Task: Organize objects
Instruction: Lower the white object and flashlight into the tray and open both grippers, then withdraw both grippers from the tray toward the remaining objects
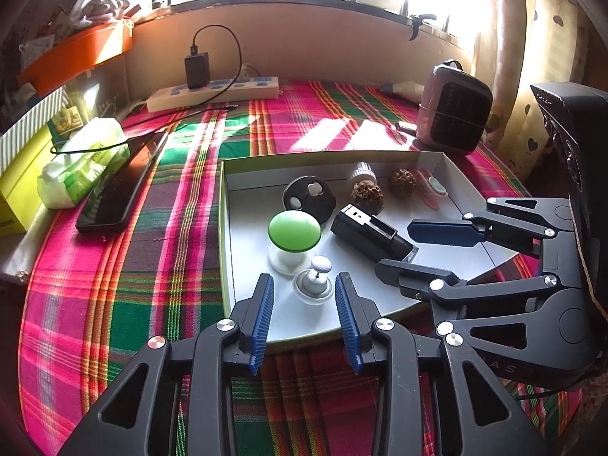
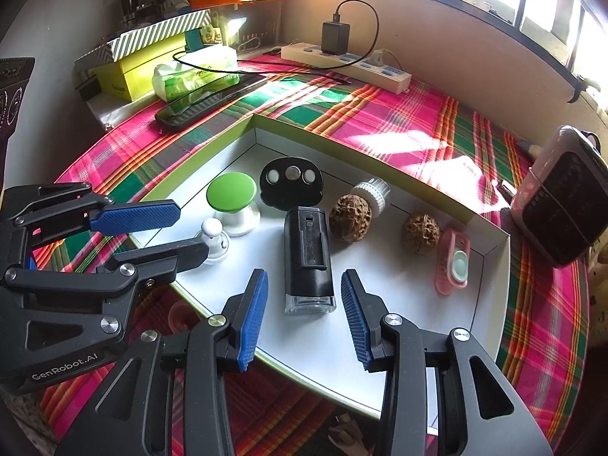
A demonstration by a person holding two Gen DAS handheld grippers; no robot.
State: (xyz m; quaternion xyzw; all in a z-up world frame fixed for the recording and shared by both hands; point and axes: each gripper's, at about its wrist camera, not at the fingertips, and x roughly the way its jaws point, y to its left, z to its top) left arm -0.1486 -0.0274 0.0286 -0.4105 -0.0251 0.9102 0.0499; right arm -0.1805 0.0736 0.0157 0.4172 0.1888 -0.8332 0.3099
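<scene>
Here I see a shallow white tray [image 2: 490, 288] on the plaid table [image 1: 114, 266]; a black box-shaped device [image 2: 307, 250] lies inside between my right gripper's [image 2: 304, 319] parted, empty fingers, while my left gripper [image 1: 304, 315] gapes around a small white knob [image 1: 318, 277].

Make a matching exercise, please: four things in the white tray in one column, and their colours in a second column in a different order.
Things:
1. mushroom-shaped knob
2. rectangular device
3. walnut
4. small clip-like item

Colours:
A. brown
B. pink
C. green top
D. black

Pairs: 1-C, 2-D, 3-A, 4-B
</scene>
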